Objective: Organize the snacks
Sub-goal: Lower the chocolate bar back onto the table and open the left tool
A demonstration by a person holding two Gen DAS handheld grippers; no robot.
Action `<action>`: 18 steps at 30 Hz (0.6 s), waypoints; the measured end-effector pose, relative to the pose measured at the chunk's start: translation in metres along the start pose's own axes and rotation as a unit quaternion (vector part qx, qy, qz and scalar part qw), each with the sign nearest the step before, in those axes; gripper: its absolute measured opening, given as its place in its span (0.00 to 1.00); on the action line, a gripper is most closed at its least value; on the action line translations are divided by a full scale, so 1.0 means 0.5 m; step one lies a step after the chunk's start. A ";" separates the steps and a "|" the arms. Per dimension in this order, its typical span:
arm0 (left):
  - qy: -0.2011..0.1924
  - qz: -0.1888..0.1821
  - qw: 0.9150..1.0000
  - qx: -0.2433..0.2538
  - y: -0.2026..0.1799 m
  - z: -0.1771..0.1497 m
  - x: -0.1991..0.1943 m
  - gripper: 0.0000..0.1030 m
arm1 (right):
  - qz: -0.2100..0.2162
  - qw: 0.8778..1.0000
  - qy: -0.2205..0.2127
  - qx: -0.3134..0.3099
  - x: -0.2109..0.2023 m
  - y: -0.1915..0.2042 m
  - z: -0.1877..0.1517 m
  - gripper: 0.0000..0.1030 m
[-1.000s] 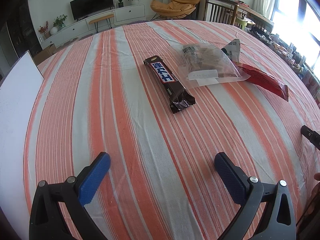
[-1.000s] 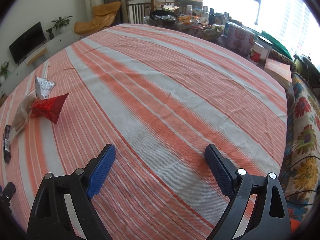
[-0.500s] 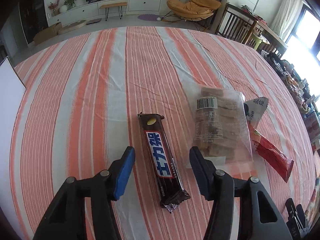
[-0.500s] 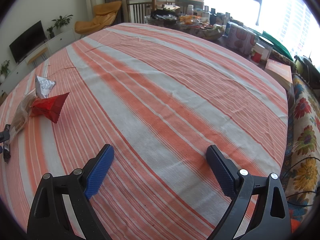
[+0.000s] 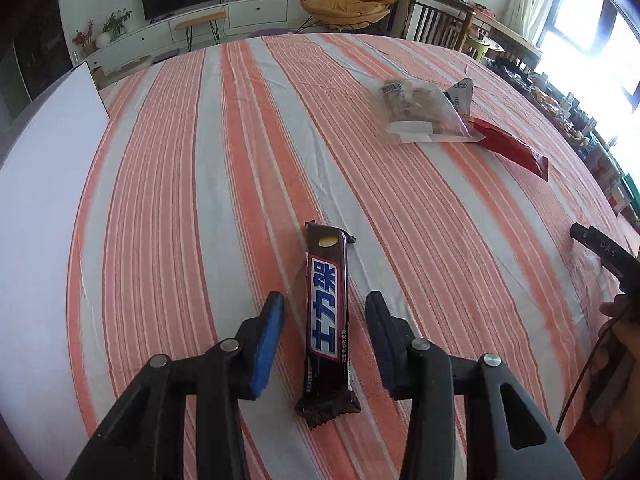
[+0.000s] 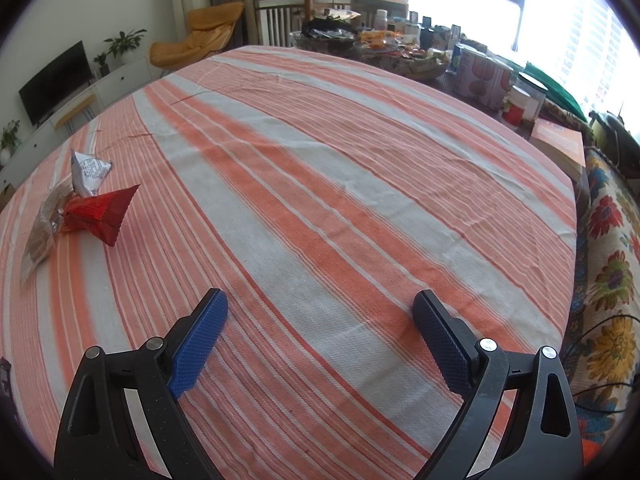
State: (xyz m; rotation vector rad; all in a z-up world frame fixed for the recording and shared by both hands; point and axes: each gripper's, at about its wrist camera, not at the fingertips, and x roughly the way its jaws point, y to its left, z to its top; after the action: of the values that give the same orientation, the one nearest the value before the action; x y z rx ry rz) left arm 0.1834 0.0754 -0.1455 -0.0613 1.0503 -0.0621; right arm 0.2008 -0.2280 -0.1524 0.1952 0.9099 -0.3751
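Lying lengthwise: we see the glossy dark-brown foil-wrapped chocolate bar (image 5: 326,316) on the striped cloth tabletop (image 5: 200,200), long axis pointing away between our fingers.
Left hand-held gripper (image 5: 324,340): jaws just reopened, part-wide, pads clear of bar.
Right hand-held gripper (image 6: 320,340): wide apart, empty.

One dark brown wrapped chocolate bar (image 5: 327,316) before me, one clear plastic bag of brown biscuits (image 5: 424,114), one red foil packet (image 5: 510,148), one white printed sachet (image 5: 462,94), my two black grippers with blue pads.
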 end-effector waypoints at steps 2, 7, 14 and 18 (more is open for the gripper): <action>-0.018 0.032 0.999 0.007 0.006 -0.003 0.009 0.82 | 0.000 1.000 0.000 0.000 0.000 0.000 0.000 0.93; -0.042 0.062 0.997 -0.007 0.030 0.000 0.033 0.96 | 0.001 1.000 0.000 0.001 0.000 0.001 0.000 0.93; -0.053 0.062 0.997 -0.018 0.036 -0.001 0.038 1.00 | 0.002 1.000 0.000 0.000 -0.001 0.007 -0.002 0.93; -0.053 0.061 0.997 -0.019 0.037 0.001 0.038 1.00 | 0.005 1.000 0.000 -0.001 -0.003 0.010 -0.004 0.93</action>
State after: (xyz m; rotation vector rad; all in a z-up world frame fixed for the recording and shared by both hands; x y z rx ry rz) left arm 0.1935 0.0924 -0.1631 -0.0332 0.9481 0.0714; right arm 0.2008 -0.2224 -0.1524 0.1990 0.9080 -0.3647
